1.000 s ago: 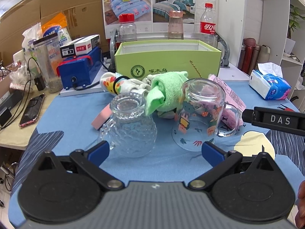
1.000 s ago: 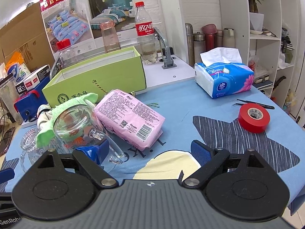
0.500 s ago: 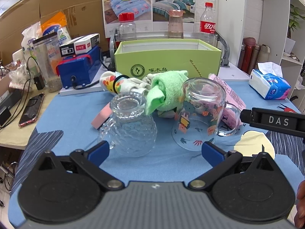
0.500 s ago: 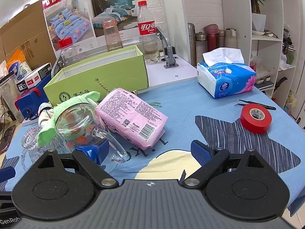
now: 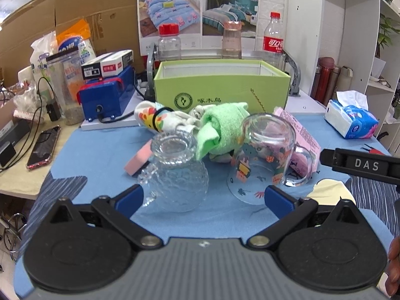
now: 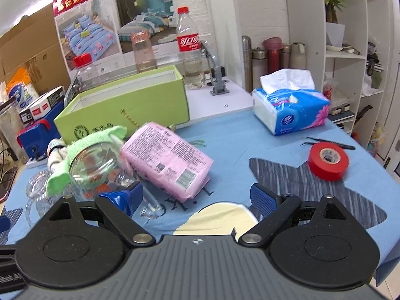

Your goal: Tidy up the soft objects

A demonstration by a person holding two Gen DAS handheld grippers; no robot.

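While both grippers hang low over the blue-covered tabletop [image 5: 100,150], neither holds anything: the left gripper [image 5: 203,197] has its jaws spread wide, its blue fingertips [image 5: 130,198] flanking the near side of two glass mugs, and the right gripper [image 6: 193,197] likewise has its jaws wide apart above a pale yellow patch on the cloth. The soft things sit in a heap just in front of the open green box [image 5: 221,88]: a rolled green towel [image 5: 222,130] leans between the mugs, a patterned white sock bundle [image 5: 160,120] lies to its left, and a pink soft pack [image 6: 167,158] lies flat to the right, touching the printed glass mug [image 5: 265,160], which lies on its side. The textured glass mug [image 5: 175,172] also lies tipped over, beside a small pink block [image 5: 138,161]. Farther right on the tabletop are a blue tissue pack [image 6: 291,108] and a red tape roll [image 6: 327,161], well apart from the heap. A blue machine [image 5: 105,97] stands left of the box, with a phone [image 5: 43,147] nearby.
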